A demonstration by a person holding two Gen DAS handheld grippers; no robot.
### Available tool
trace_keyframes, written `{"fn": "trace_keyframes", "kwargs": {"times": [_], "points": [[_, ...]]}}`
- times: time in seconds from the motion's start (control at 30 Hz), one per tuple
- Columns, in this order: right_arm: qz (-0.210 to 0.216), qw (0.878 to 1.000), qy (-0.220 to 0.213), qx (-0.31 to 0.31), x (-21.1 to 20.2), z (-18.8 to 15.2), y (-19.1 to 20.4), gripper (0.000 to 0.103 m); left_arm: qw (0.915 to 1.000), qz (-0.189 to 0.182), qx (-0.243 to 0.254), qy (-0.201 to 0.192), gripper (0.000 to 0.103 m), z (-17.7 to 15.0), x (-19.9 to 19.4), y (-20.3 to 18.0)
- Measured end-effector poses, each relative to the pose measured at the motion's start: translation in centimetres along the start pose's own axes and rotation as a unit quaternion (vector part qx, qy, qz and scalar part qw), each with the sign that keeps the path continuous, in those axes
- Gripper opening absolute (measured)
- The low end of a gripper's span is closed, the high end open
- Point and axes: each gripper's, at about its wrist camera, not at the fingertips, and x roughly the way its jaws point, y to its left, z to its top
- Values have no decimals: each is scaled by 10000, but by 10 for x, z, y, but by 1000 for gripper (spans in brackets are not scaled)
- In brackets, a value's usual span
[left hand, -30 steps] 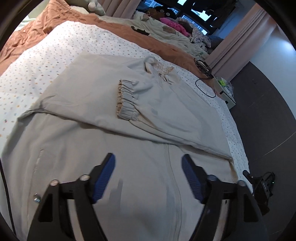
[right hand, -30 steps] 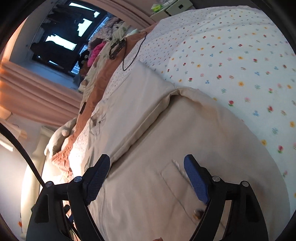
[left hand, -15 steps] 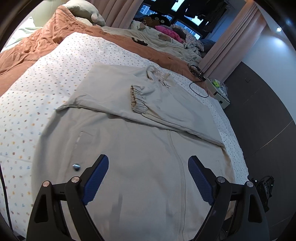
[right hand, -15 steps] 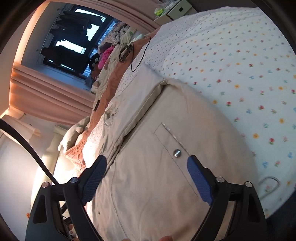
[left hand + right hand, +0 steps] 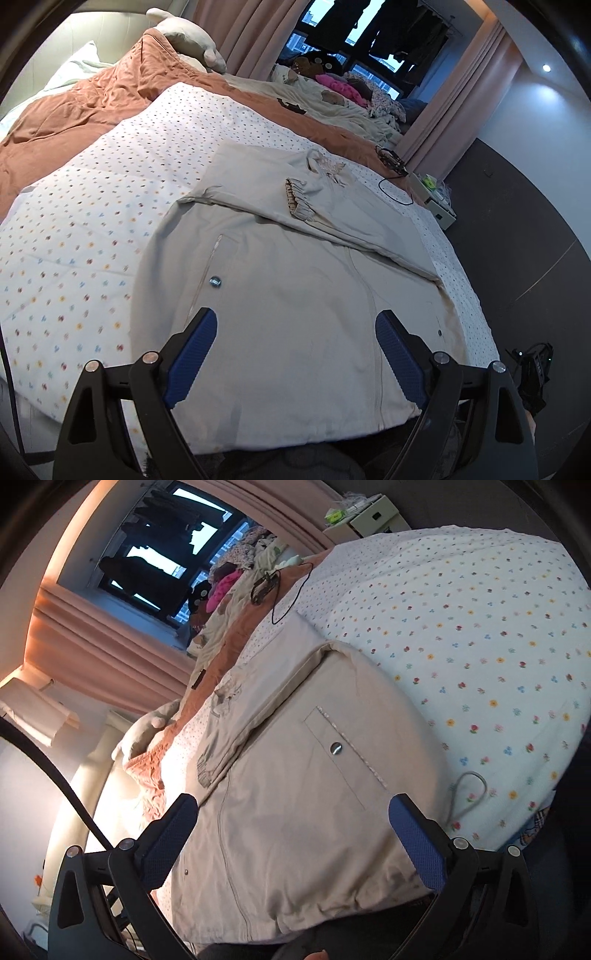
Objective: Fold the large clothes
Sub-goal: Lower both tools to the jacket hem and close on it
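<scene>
A large beige jacket (image 5: 295, 295) lies flat on the dotted white bedsheet (image 5: 92, 221), zip up, hem toward me. One sleeve is folded across its chest, the elastic cuff (image 5: 295, 199) near the collar. My left gripper (image 5: 291, 350) is open and empty above the hem. In the right wrist view the same jacket (image 5: 295, 812) shows tilted, with a pocket snap (image 5: 336, 748). My right gripper (image 5: 291, 842) is open and empty above the hem by the pocket.
An orange-brown quilt (image 5: 92, 99) and a plush toy (image 5: 192, 40) lie at the bed's head. A black cable (image 5: 395, 184) lies near the far edge, and a white box (image 5: 436, 206) stands on the dark floor beyond. A cord loop (image 5: 467, 794) rests on the sheet.
Both grippers have pulled back and up from the jacket, so more of it and the bed shows. Both stay open and empty. The jacket has not moved.
</scene>
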Motion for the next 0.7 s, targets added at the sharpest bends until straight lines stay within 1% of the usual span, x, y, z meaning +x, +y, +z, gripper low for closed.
{"fn": "trace_keyframes", "kwargs": {"times": [0.2, 0.33, 0.43, 0.53, 0.7], "points": [[-14, 9999, -107, -83, -33, -6, -23, 103, 9998, 34, -206, -76, 89, -33, -29, 26], [49, 10000, -62, -25, -53, -9, -41, 103, 9995, 64, -293, -90, 89, -49, -42, 42], [-10, 10000, -72, -57, -67, -11, -47, 103, 9990, 115, -412, -101, 89, -61, -49, 56], [-27, 9999, -125, -78, -84, -9, -54, 103, 9979, 93, -638, -66, 89, -71, -53, 70], [-37, 9997, -179, -136, -101, -7, -66, 95, 9968, 57, -793, -37, 89, -87, -56, 87]]}}
